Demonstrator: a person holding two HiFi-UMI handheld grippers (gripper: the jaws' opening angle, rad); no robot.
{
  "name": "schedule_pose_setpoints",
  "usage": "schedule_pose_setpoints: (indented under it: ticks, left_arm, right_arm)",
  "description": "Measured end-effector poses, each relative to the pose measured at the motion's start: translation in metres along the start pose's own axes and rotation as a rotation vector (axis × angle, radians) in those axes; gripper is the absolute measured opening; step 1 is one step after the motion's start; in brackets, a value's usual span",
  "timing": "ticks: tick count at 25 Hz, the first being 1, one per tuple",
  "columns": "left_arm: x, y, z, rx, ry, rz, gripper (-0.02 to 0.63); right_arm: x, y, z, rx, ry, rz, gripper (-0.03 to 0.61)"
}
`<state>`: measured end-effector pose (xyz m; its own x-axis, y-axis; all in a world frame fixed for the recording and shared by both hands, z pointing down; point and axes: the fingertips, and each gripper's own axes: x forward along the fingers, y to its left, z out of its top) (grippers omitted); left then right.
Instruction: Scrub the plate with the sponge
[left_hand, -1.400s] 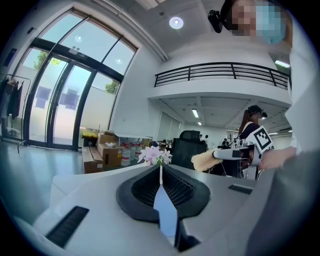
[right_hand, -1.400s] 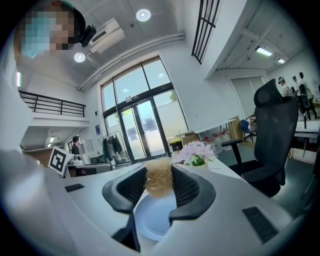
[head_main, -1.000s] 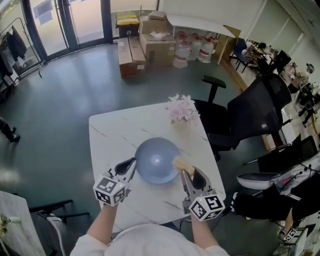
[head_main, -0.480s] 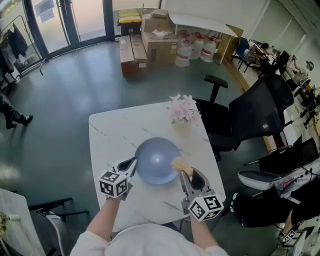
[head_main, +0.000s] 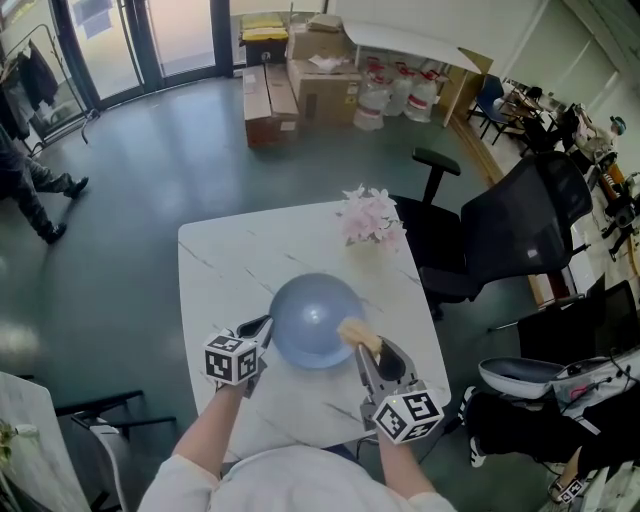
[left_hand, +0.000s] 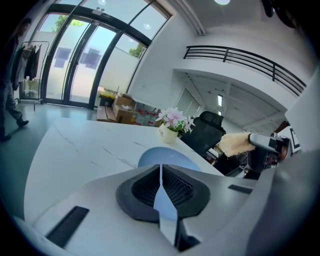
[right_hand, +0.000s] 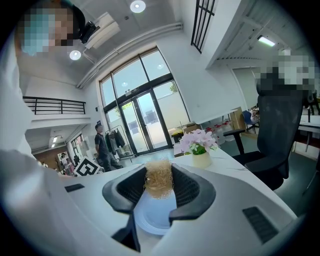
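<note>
Step in hand: the scrub itself is judged not yet under way. Both tools are in position at the plate (head_main: 315, 320), which lies flat on the white worktop (head_main: 215, 262), towards its near edge and roughly midway between the left and right edges.

Left gripper (head_main: 264, 325): at the plate's left rim. Its own view shows the fingers pressed almost together, with only a thin blue sliver between the pads. This is judged to be the plate's rim, pinched to steady the plate.

Right gripper (head_main: 361, 344): at the plate's right rim. Its fingers are clamped on the sponge (head_main: 355, 331), a straw-coloured fibrous pad that projects beyond the fingertips. In the right gripper view the sponge hangs over the plate's inner surface. Whether it touches the plate cannot be told from any view.

Other items: a small pot of pink flowers (head_main: 368, 218) stands near the worktop's far right corner, well apart from the plate and clear of the working area.

Next move calls for: bringing the sponge down onto the plate's face and working it across, with light pressure. The left grip must hold so the plate does not slide towards the near edge.
</note>
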<state>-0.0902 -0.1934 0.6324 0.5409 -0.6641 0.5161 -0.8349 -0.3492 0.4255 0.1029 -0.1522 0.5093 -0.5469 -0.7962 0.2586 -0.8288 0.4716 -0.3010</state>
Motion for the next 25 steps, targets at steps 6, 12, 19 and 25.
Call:
schedule_pose_setpoints:
  ticks: [6, 12, 19, 25]
  left_arm:
    - [0.006, 0.008, -0.009, -0.047, 0.037, 0.011, 0.041]
    - [0.018, 0.017, -0.021, -0.098, 0.072, 0.024, 0.157]
    - [0.031, 0.027, -0.035, -0.145, 0.129, 0.041, 0.219]
    - [0.047, 0.037, -0.042, -0.179, 0.180, 0.042, 0.219]
  right_arm:
    - [0.001, 0.001, 0.000, -0.002, 0.008, 0.003, 0.150]
    - [0.001, -0.002, -0.004, 0.002, 0.008, -0.001, 0.150]
    - [-0.001, -0.007, -0.005, 0.006, 0.018, -0.012, 0.150]
    - [-0.003, -0.008, -0.008, 0.005, 0.028, -0.015, 0.150]
